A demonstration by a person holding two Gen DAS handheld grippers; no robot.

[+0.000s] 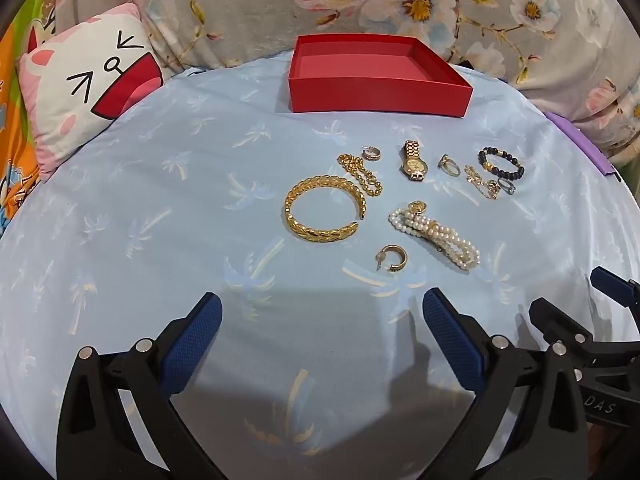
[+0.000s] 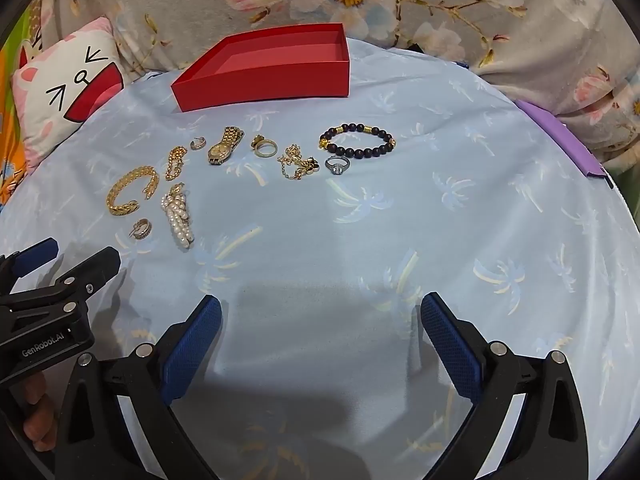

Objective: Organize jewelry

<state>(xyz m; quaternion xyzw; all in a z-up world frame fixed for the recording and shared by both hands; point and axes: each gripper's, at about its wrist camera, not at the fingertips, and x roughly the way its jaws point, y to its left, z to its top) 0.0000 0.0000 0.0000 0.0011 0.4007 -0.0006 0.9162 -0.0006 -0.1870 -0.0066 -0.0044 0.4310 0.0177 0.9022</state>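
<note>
An open, empty red box stands at the far side of the blue cloth. In front of it lie a gold cuff bangle, a gold chain, a gold watch, a pearl bracelet, a dark bead bracelet, hoop earrings and rings. My left gripper is open and empty, well short of the jewelry. My right gripper is open and empty, near the cloth's front.
A cat-face pillow lies at the left, a floral blanket behind the box, a purple edge at the right. The right gripper also shows in the left wrist view.
</note>
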